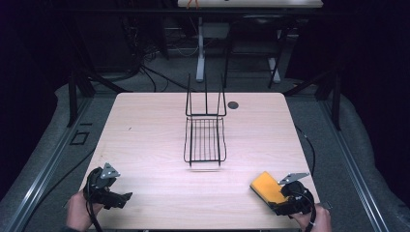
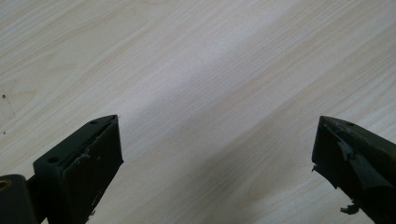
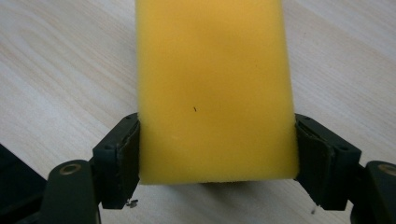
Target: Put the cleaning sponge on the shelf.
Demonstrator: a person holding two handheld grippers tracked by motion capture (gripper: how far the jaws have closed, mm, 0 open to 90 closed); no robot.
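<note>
Where the right gripper (image 3: pixel 217 154) looks along its own jaws, a yellow sponge (image 3: pixel 215 88) sits squarely between them, both black pads pressed flat against its long sides, so the grip is closed on it. Its face is a plain, even yellow with a fine foam grain, marked by one tiny dark speck near the middle; the near edge is cut straight and the corners are slightly soft. From the high view the sponge (image 1: pixel 267 186) is a flat rectangular block lying at the near right corner of the pale wooden table (image 1: pixel 145 135), with a darker layer along its lower edge. At the near left corner, the left gripper (image 2: pixel 215 154) has its jaws spread wide above bare wood, holding nothing. A black wire rack (image 1: pixel 205 126) stands mid-table, well apart from both.
</note>
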